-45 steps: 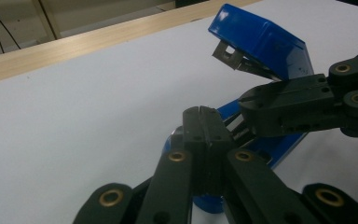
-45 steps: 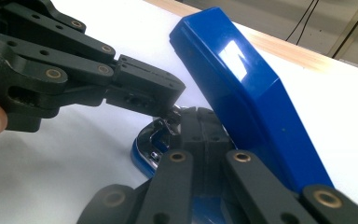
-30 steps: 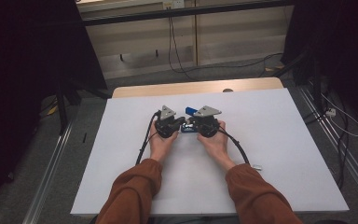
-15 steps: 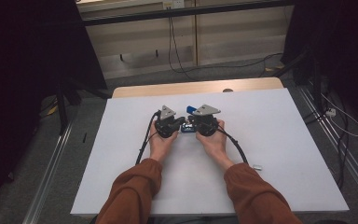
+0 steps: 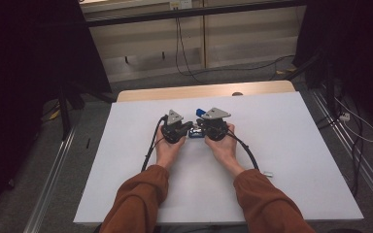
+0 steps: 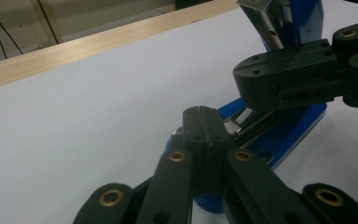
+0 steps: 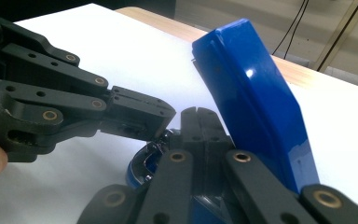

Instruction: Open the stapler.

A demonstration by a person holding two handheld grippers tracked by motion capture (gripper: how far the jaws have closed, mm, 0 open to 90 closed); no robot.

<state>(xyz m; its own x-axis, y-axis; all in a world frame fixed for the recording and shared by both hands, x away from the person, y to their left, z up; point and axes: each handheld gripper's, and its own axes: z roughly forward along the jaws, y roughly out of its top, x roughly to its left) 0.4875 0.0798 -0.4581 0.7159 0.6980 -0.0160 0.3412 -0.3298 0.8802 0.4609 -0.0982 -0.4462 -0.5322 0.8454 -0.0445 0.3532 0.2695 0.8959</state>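
At frame centre, both matte black grippers, left point(image 5: 188, 128) and right point(image 5: 200, 127), press closed-jawed onto a glossy blue stapler point(image 7: 256, 98), its lid hinged open.

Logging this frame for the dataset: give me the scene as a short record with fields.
object: blue stapler, opened, top arm swung up, base on the table
surface: white table with a wooden far edge
left claw: jaws together over the stapler's base, at the metal channel
right claw: jaws together, low beside the raised arm
claws: meet tip to tip across the stapler
hands: one behind each claw, orange sleeves
grip on stapler: cannot tell for either claw
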